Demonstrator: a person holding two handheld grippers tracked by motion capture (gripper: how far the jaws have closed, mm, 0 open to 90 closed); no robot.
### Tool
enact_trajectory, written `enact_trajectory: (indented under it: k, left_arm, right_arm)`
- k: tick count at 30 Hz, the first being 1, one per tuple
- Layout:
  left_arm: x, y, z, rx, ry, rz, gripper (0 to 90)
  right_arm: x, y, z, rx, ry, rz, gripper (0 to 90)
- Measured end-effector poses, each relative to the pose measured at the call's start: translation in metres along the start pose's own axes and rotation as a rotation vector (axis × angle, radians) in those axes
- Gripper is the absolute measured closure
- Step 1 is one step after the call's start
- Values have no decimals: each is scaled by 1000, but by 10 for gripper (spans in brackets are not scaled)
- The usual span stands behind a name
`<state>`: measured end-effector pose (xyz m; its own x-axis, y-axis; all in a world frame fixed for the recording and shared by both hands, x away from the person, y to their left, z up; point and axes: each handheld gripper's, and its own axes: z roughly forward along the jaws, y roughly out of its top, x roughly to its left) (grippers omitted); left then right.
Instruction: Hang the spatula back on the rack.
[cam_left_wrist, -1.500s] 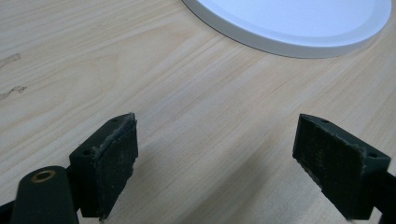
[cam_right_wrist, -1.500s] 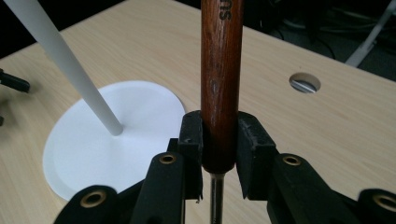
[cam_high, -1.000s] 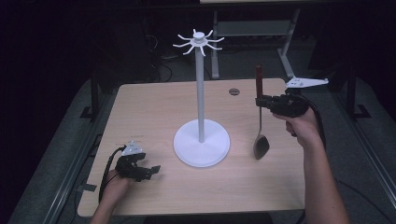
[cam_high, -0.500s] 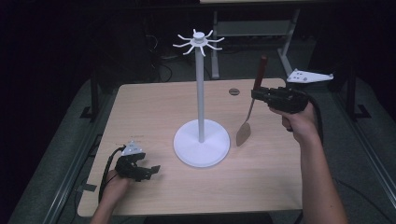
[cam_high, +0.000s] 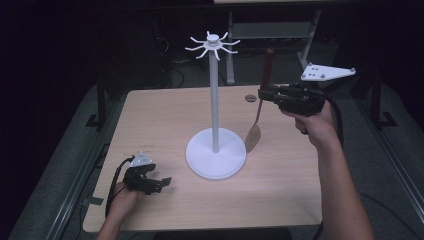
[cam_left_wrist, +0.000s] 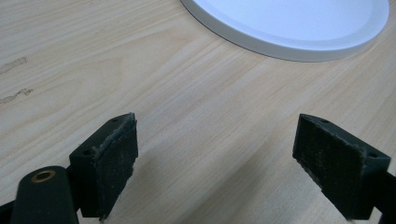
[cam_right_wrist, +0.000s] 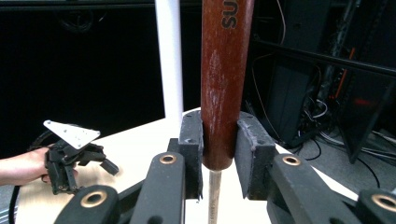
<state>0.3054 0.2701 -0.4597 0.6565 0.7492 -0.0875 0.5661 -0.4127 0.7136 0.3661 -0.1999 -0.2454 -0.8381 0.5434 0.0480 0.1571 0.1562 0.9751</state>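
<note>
A white stand rises from a round base at the table's middle, its thin pole topped by a ring of hooks. To the right of the pole, my right gripper is shut on the red-brown wooden handle of a utensil. The utensil hangs upright, its flat metal head just beside the base's right edge and low over the table. My left gripper rests open on the wood near the front left corner, nothing between its pads, with the base ahead of it.
The light wooden table has a small dark round spot near its far edge. Dark equipment, cables and metal frames stand behind the table. Grey floor runs along both sides.
My right gripper carried the utensil left toward the stand and lifted it slightly; its head swung from right of the base to the base's edge. The left gripper stayed still.
</note>
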Motion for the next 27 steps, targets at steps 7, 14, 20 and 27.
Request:
enact_trajectory:
  k: [7,14,20,27]
  left_arm:
    - [0,0,0,1,0,2,138]
    - [0,0,0,1,0,3,138]
    - [0,0,0,-1,-1,2,138]
    - [0,0,0,-1,-3,-1,138]
  right_arm:
    - [9,9,7,-3,28,-19,732]
    - [17,18,20,8,61,-41,732]
    - [21,22,27,11,74,-51,732]
    - [24,26,34,21,82,-57,731]
